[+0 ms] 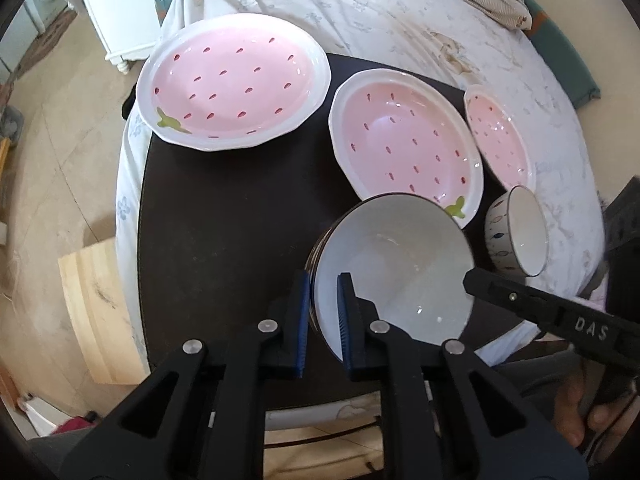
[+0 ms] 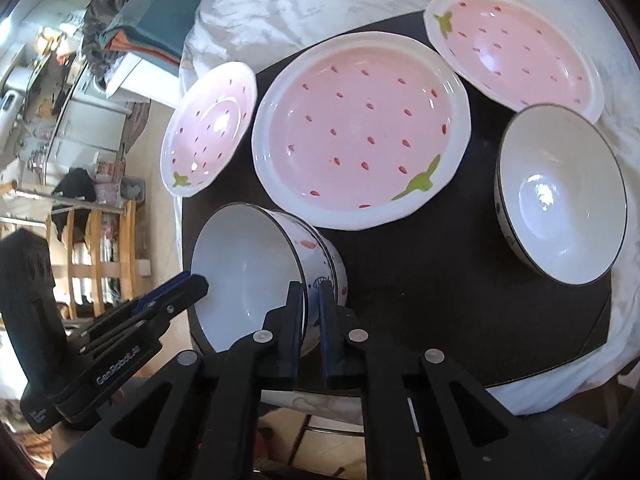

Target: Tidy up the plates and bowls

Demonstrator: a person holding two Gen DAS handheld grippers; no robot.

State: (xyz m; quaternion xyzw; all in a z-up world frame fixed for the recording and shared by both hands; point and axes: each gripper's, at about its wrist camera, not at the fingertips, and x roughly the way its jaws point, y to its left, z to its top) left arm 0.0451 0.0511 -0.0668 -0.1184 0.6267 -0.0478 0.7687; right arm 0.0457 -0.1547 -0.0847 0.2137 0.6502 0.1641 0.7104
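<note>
Between both grippers, tilted white bowl (image 1: 394, 264)

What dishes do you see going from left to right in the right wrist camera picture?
Small pink strawberry plate → white bowl held tilted at its rim → big pink strawberry plate → far pink strawberry plate → plain white bowl. The last two overlap a little in the order.
</note>
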